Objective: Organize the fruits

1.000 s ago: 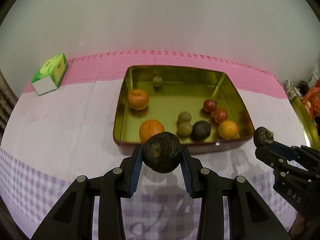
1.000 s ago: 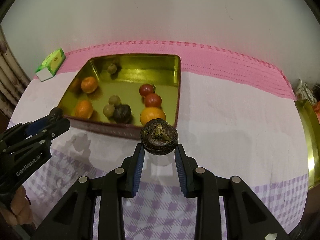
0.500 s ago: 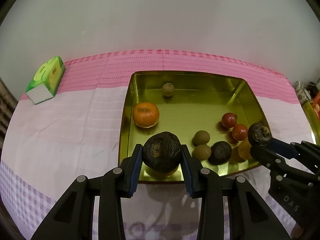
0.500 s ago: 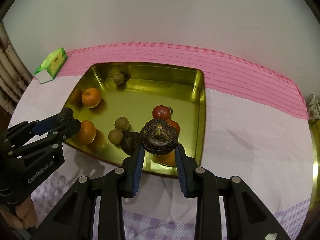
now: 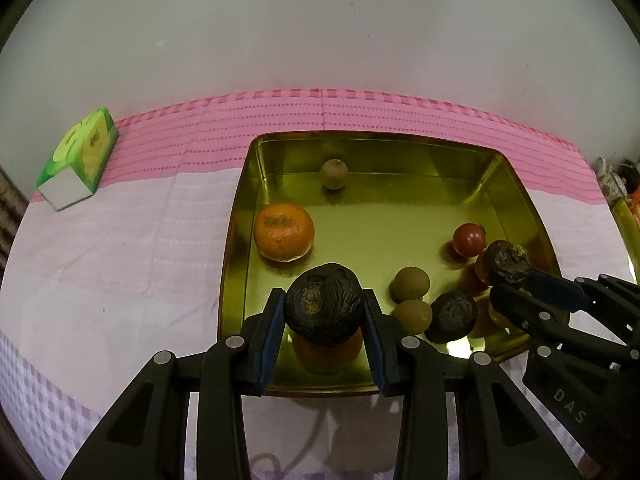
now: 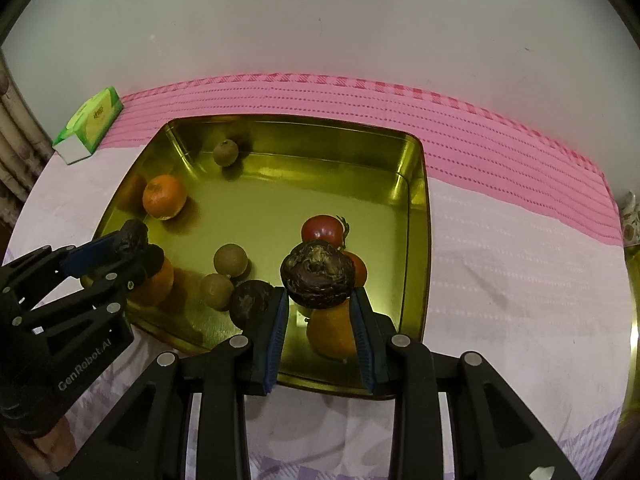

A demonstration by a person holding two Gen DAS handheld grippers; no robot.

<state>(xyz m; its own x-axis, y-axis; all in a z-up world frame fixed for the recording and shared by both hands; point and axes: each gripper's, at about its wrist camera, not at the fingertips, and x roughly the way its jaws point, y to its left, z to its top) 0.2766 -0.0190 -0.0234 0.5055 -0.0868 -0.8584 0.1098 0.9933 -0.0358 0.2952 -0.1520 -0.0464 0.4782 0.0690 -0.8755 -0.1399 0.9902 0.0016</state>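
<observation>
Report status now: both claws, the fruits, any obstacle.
Left claw shut on dark fruit. Right claw likewise. Both over gold tray. Oranges directly beneath.

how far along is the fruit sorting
Done: oranges, small brown fruits, red ones and one dark fruit lie in the gold tray. In hand: left gripper and right gripper each clamp a dark fruit above it. Left: releasing both.
</observation>
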